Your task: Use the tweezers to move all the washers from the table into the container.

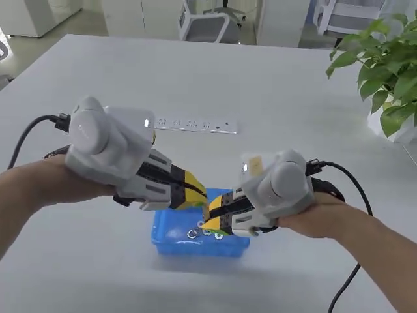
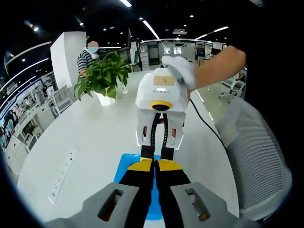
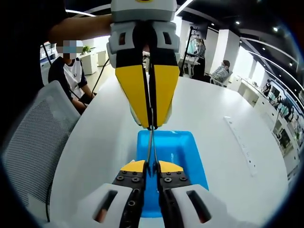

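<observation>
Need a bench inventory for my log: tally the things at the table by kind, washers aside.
Grippers: 2 (left gripper, right gripper)
Tweezers: 1
Container: 1
Power strip: 1
Potted plant: 1
Total: 6

This is a big open office. A long white table has a power strip on it. Office chairs, a green plant, ceiling lights and people at desks show it.

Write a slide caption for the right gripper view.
Right hand-held gripper and left hand-held gripper both pinch the tweezers above the blue container.
</observation>
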A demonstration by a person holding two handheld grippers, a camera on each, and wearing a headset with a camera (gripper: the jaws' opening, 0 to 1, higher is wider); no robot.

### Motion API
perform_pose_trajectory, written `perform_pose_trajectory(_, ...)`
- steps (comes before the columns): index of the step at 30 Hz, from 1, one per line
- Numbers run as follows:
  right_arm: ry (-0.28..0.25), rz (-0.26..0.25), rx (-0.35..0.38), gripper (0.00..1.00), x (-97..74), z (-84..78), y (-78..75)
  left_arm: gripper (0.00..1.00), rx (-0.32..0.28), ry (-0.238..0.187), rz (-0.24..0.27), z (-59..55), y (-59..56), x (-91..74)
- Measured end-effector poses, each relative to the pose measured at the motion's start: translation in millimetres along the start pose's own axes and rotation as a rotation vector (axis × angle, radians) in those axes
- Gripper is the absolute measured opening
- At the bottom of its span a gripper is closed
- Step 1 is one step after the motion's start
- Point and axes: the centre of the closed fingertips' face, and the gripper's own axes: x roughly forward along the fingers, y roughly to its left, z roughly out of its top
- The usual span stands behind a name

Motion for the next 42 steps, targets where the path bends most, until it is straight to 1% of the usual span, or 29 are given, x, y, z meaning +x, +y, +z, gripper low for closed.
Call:
perform_pose_trajectory(6, -0.009, -0.001, 0.007, 0.07, -4.9, 2.3, 12.9, 0.05, 0.010, 0.007, -0.020, 1.0, -13.5, -5.9)
perform_pose_trajectory(10, -0.010, -0.002, -0.002, 0.07, -6.8, 5.0, 22.3, 0.05, 0.012, 0.008, -0.032, 1.7, -21.0, -9.4)
perform_pose_trajectory(14, 0.000, -0.001, -0.011, 0.07, -6.6, 3.6, 30.0, 0.05, 0.010, 0.014, -0.041, -2.7, -28.9, -10.7)
perform_pose_trajectory(19, 0.027, 0.016, -0.020, 0.06, -4.0, -3.1, 43.0, 0.05, 0.005, 0.031, -0.048, -13.8, -39.2, -10.7)
perform_pose_trajectory(24, 0.069, 0.031, -0.033, 0.06, -1.6, -10.8, 54.5, 0.05, -0.007, 0.054, -0.059, -28.0, -50.4, -8.3)
perform_pose_trajectory(27, 0.088, 0.035, -0.037, 0.06, 0.0, -15.5, 58.3, 0.05, -0.007, 0.077, -0.065, -37.1, -54.1, -7.0)
perform_pose_trajectory(28, 0.093, 0.033, -0.041, 0.06, 0.6, -16.9, 58.8, 0.05, -0.003, 0.092, -0.063, -42.0, -55.0, -6.4)
perform_pose_trajectory(32, 0.116, 0.040, -0.043, 0.06, 4.7, -22.6, 63.0, 0.05, -0.008, 0.124, -0.066, -56.7, -58.9, -4.3)
perform_pose_trajectory(33, 0.120, 0.045, -0.040, 0.07, 5.7, -24.1, 64.5, 0.05, -0.010, 0.126, -0.068, -58.2, -59.5, -3.9)
perform_pose_trajectory(35, 0.138, 0.048, -0.050, 0.07, 8.2, -28.2, 67.6, 0.05, -0.011, 0.144, -0.067, -67.6, -62.1, -1.5)
perform_pose_trajectory(37, 0.151, 0.051, -0.050, 0.07, 10.4, -32.2, 69.7, 0.05, -0.012, 0.172, -0.067, -79.2, -64.8, 1.1)
perform_pose_trajectory(38, 0.155, 0.050, -0.053, 0.07, 11.7, -34.1, 70.6, 0.05, -0.007, 0.198, -0.068, -87.1, -67.0, 2.4)
perform_pose_trajectory(42, 0.173, 0.062, -0.062, 0.07, 17.4, -39.6, 75.4, 0.05, -0.008, 0.222, -0.066, -100.3, -71.7, 7.2)
